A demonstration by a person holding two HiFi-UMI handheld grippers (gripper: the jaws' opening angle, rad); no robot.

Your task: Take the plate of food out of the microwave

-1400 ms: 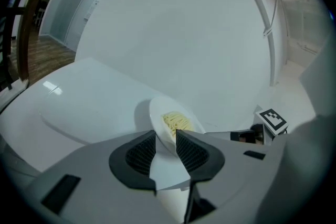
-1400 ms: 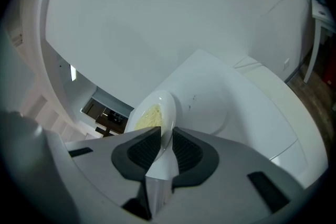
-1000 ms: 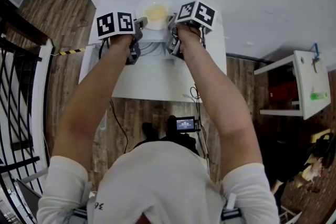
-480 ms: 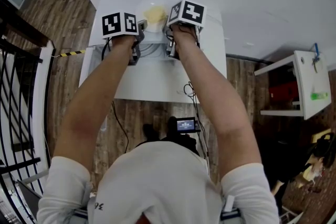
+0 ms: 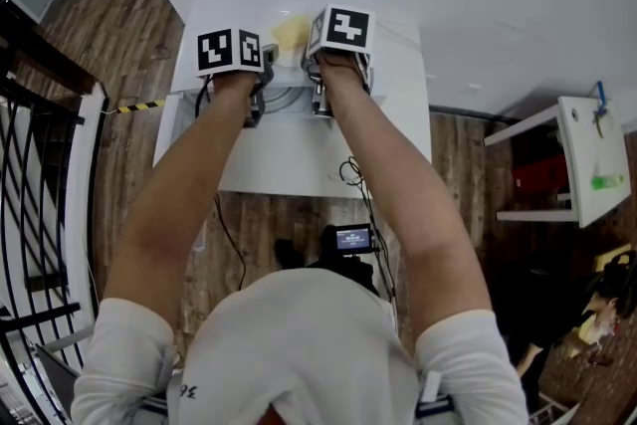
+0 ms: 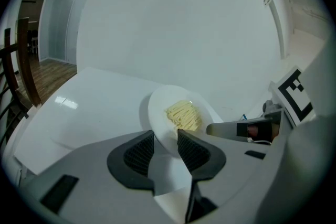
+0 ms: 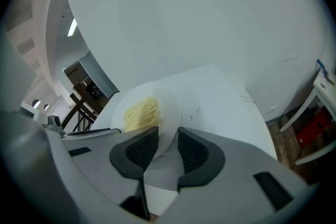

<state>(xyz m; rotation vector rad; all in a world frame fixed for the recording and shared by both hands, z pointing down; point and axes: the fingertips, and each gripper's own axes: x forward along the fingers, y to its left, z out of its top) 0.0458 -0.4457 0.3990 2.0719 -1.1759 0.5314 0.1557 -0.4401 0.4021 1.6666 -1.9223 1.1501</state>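
Observation:
A white plate (image 6: 163, 113) with a heap of pale noodles (image 6: 184, 114) rests on the white table top (image 5: 299, 154). My left gripper (image 6: 166, 145) straddles the plate's near rim, and its jaws have just been opening, leaving a gap at the pads. My right gripper (image 7: 168, 145) straddles the opposite rim of the plate (image 7: 170, 105); its jaws have also just been opening and stand loosely around the rim. From the head view, the two marker cubes hide most of the plate, leaving only some noodles (image 5: 289, 33) showing between the left gripper (image 5: 267, 55) and right gripper (image 5: 313, 57).
Cables (image 5: 284, 98) lie on the table behind the grippers. A white wall rises just beyond the table. A white shelf unit (image 5: 587, 154) stands at the right and a black railing (image 5: 30, 214) at the left, over wooden floor.
Both hands have rolled at the plate's rim and the marker cubes have drawn closer together, covering more of the plate. The plate has stayed on the table.

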